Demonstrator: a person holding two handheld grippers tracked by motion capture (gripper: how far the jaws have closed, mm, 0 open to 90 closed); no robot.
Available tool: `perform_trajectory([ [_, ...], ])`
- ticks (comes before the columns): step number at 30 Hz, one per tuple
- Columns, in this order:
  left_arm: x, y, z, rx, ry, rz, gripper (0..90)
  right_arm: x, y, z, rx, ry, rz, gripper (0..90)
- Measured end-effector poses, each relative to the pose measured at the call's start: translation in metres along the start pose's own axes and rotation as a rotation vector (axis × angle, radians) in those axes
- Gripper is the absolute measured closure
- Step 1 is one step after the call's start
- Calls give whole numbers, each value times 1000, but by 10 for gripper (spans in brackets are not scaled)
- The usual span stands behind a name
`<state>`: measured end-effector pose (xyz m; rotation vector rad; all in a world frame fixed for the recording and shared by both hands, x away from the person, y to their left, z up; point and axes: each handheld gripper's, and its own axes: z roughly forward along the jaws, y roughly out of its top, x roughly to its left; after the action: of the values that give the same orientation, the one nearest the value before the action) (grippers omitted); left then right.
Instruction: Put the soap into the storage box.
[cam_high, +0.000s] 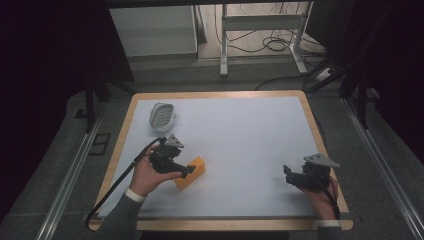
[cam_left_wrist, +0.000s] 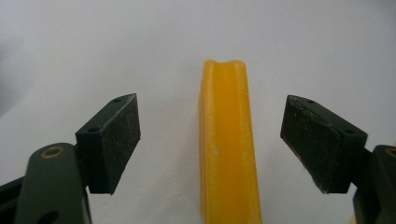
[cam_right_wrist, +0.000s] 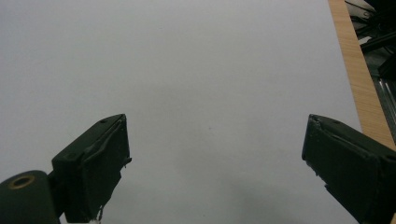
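While the person's 2 forearms come in from the bottom of the high view, the left gripper (cam_high: 186, 171) sits over the near left part of the white table (cam_high: 240, 135), and the right gripper (cam_high: 289, 175) rests low over the near right part, close to the wooden edge. Each hand wraps the back of its tool, with a black cable trailing from the left one toward the near left corner.

Seen from the left gripper view, the left gripper (cam_left_wrist: 210, 140) has its jaws spread wide, with the yellow block (cam_left_wrist: 228, 149) standing on edge between them. Neither pad touches it; a clear gap of white shows on both sides. From above, the yellow block (cam_high: 191, 173) lies on the near left part of the table, just beside the left hand, its long side angled away toward the middle.

Seen from the right gripper view, the right gripper (cam_right_wrist: 215, 163) also has its jaws spread, holding nothing, with bare white surface between them and the wooden table edge (cam_right_wrist: 356, 70) running off to the right.

Farther back, near the far left corner, a white oval dish (cam_high: 162, 116) with a ridged inside sits alone, well apart from the block and both grippers.
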<state>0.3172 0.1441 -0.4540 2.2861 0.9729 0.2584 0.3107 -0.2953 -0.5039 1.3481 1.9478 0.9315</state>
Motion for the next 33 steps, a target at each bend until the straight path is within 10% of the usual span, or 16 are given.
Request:
perform_trajectory([
  [17,-6,-2,29,94,-4,12,235,0,-1,1,3,-2,-2,76],
  [33,-11,-8,44,178,1,-1,597,0,-1,2,9,-5,-3,76],
])
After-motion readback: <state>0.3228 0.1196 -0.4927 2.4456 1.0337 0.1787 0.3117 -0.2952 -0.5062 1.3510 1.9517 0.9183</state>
